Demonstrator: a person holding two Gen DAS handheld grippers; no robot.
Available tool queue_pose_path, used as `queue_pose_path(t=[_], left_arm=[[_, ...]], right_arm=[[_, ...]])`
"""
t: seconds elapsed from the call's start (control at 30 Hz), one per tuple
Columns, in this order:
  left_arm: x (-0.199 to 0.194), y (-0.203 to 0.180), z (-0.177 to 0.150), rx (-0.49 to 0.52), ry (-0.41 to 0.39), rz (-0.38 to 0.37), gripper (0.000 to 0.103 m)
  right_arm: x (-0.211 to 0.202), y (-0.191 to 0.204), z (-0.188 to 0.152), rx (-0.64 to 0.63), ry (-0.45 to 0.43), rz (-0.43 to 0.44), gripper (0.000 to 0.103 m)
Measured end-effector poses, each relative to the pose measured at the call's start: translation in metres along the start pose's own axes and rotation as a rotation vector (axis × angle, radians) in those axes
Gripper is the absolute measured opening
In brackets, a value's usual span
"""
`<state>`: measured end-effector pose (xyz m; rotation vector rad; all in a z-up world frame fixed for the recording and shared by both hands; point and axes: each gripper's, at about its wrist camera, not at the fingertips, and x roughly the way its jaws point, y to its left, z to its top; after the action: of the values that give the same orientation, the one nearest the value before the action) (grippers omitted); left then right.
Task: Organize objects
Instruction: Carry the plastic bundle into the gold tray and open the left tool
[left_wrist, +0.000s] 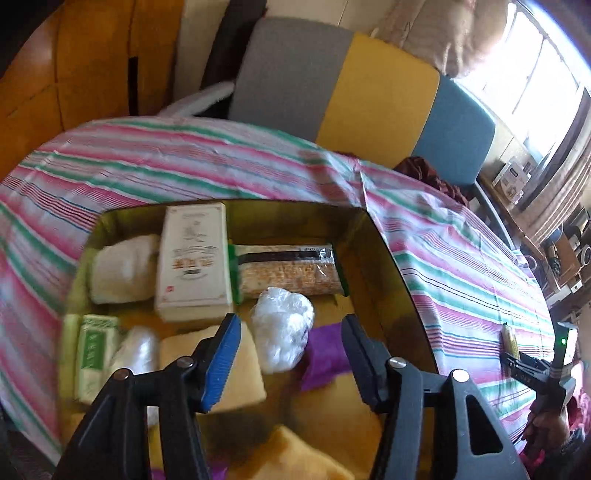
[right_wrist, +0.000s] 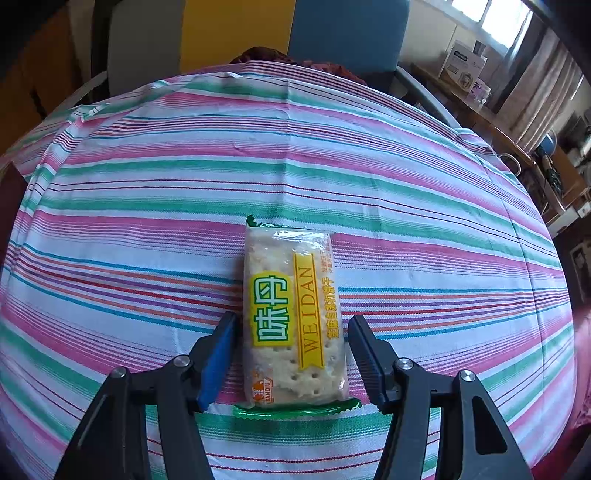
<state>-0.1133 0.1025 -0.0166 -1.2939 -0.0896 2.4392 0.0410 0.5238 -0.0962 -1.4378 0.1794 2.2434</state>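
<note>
A: Largest first. Round table under a pink, green and white striped cloth (right_wrist: 295, 155). On it, a gold-walled rectangular metal tin (left_wrist: 384, 258), lid off.

B: Contents of the tin?

A: Tall cream cardboard box with red characters (left_wrist: 194, 258), lying flat by the far wall. Just right of it, a long clear-wrapped cracker pack with green ends (left_wrist: 288, 273). Left of the box, a rolled white cloth (left_wrist: 123, 269). Nearer: a yellow folded cloth (left_wrist: 240, 369), a crumpled clear plastic bag (left_wrist: 282, 328), a purple cloth (left_wrist: 325, 354), a small green-and-white packet (left_wrist: 94, 350) at the left wall.

B: Left gripper (left_wrist: 288, 354)?

A: Over the tin, pointing down into it. Jaws apart, nothing between the pads.

B: Right gripper (right_wrist: 291, 354)?

A: Down at the cloth, outside the tin. A yellow-labelled "WEIDAN" cracker packet (right_wrist: 291, 317) lies flat between its fingers. Small gaps show on both sides, so the pads are not pressing; not gripped.

B: Visible from the left camera too?

A: Yes, at the far right edge, well apart from the tin.
</note>
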Motion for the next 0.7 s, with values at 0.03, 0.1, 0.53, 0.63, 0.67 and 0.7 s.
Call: queue_pose_path(t=[0.03, 0.1, 0.53, 0.63, 0.67, 0.7], left_arm=[[-0.005, 0.001, -0.002, 0.002, -0.013, 0.005, 0.057], [-0.020, 0.001, -0.013, 0.011, -0.045, 0.024, 0.057], [-0.060, -0.001, -0.061, 0.054, -0.091, 0.105, 0.057], [-0.064, -0.002, -0.067, 0.060, -0.092, 0.099, 0.057], [-0.065, -0.002, -0.069, 0.065, -0.092, 0.099, 0.057], [-0.066, -0.002, -0.070, 0.069, -0.093, 0.100, 0.057]], right_arm=[[0.000, 0.001, 0.000, -0.001, -0.001, -0.003, 0.061], [-0.001, 0.002, -0.001, -0.004, -0.005, -0.009, 0.061], [-0.004, 0.012, -0.004, -0.015, -0.028, -0.026, 0.046], [-0.005, 0.011, -0.005, 0.014, -0.022, -0.024, 0.046], [-0.006, 0.011, -0.005, 0.026, -0.017, -0.021, 0.046], [-0.007, 0.010, -0.006, 0.038, -0.011, -0.013, 0.046]])
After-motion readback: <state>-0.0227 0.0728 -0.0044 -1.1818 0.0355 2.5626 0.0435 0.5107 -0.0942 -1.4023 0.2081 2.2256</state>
